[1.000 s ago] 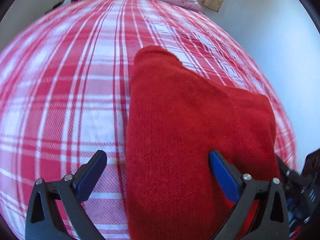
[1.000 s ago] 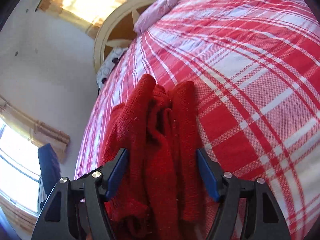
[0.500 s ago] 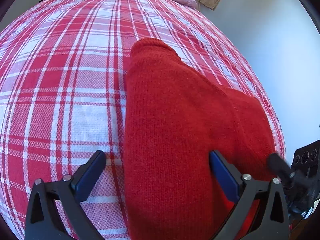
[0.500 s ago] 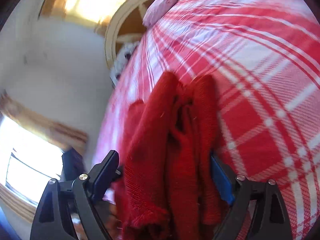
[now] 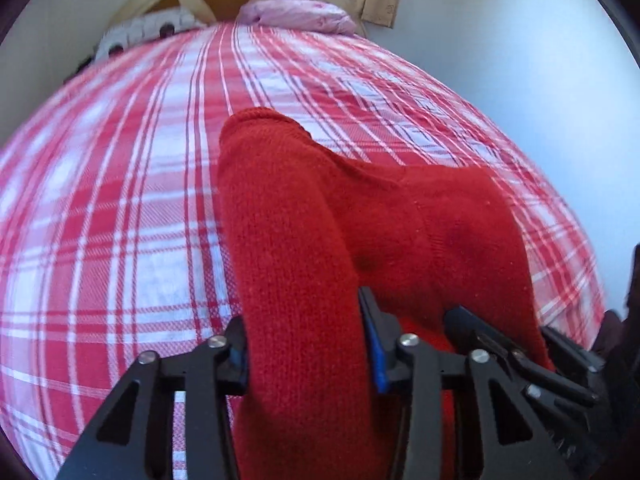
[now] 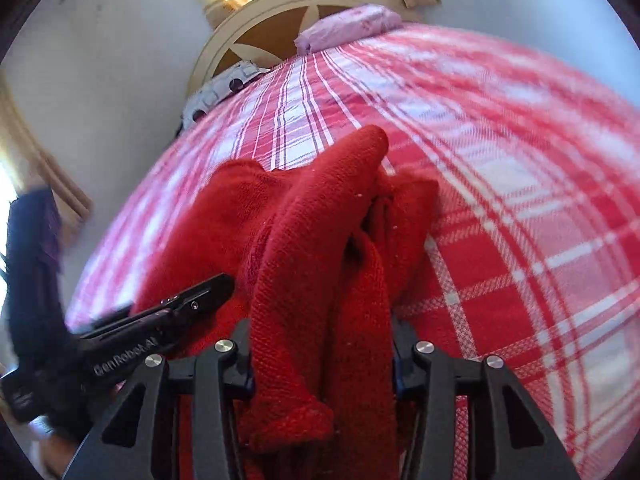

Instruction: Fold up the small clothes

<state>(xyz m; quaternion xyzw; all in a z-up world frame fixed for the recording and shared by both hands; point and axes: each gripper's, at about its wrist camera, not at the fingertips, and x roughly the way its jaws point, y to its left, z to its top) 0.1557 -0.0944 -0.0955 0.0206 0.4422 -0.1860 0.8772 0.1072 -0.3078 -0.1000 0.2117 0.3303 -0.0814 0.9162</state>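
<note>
Two grippers, jaws just closed: left gripper (image 5: 304, 354) and right gripper (image 6: 322, 356) each clamped on red knitted garment (image 5: 360, 220), upon plaid bedspread (image 5: 120, 200).

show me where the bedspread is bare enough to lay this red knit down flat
Bare plaid bedspread runs left of the red knit, and beyond it up to the pillows. Crowded near the edge, where the left gripper and right gripper clamp it.
</note>
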